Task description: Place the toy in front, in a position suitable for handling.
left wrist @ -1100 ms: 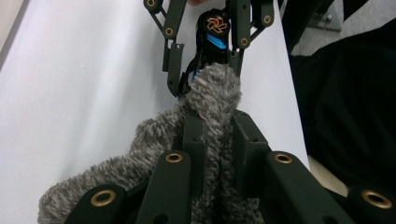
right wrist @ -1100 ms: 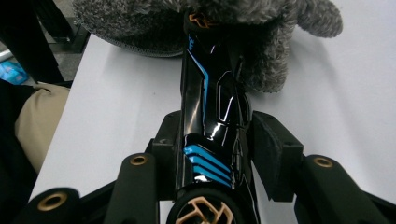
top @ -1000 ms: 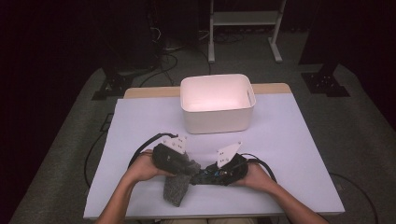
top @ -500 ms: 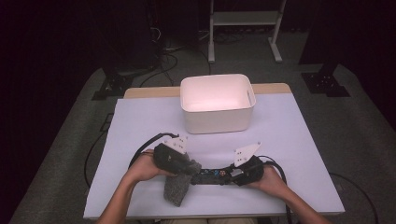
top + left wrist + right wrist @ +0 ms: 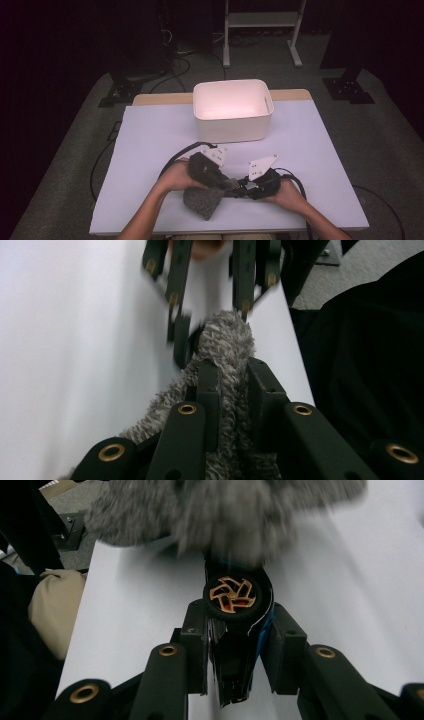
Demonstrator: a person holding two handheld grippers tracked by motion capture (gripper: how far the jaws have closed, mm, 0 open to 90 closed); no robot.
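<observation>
The left hand-held gripper clamps a grey fuzzy pouch, the right hand-held gripper a toy car, over white table.

High view: fixed cam above the person's side, looks fwd and down over the whole table, far off. Left gripper view: close-up along its jaws, low over the table edge. Right gripper view: same, v. near. All share the grey pouch.

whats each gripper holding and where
Left gripper is shut on the grey fuzzy pouch, pinching its fabric near one end. Right gripper is shut on a toy car, clamped across its sides.
</observation>
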